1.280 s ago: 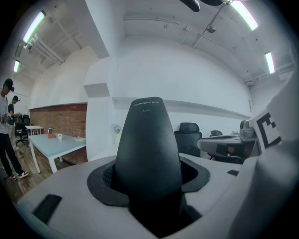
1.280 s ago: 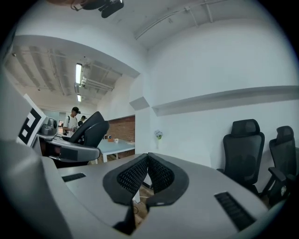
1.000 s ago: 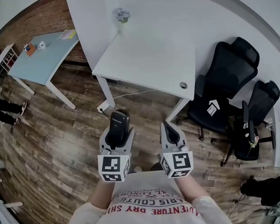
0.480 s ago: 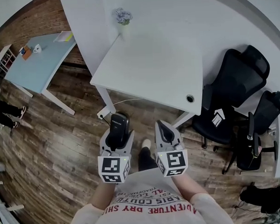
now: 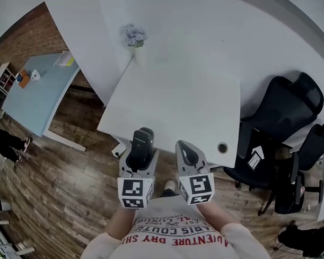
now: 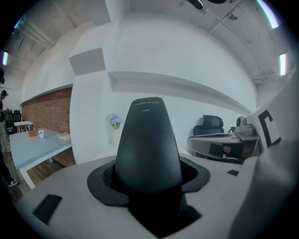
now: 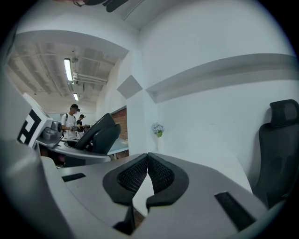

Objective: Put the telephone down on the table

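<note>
My left gripper [image 5: 137, 161] is clamped on the telephone [image 6: 148, 144], a dark handset standing up between the jaws, its rounded end poking out past them. Just beside it, my right gripper [image 7: 147, 172] has its jaws pressed together with nothing between them. In the head view the telephone's far end reaches over the near edge of the white table [image 5: 176, 94]. At the table's far corner stands a small bunch of flowers [image 5: 132, 35].

The left gripper [image 6: 148, 178] clamps a black cordless telephone handset [image 6: 148, 140] between its pads, tip jutting toward a white table [image 6: 103, 150], with potted flowers [image 6: 114, 121] beyond, a pale blue table [image 6: 32, 144] left, and a black office chair [image 6: 209, 125] right.
</note>
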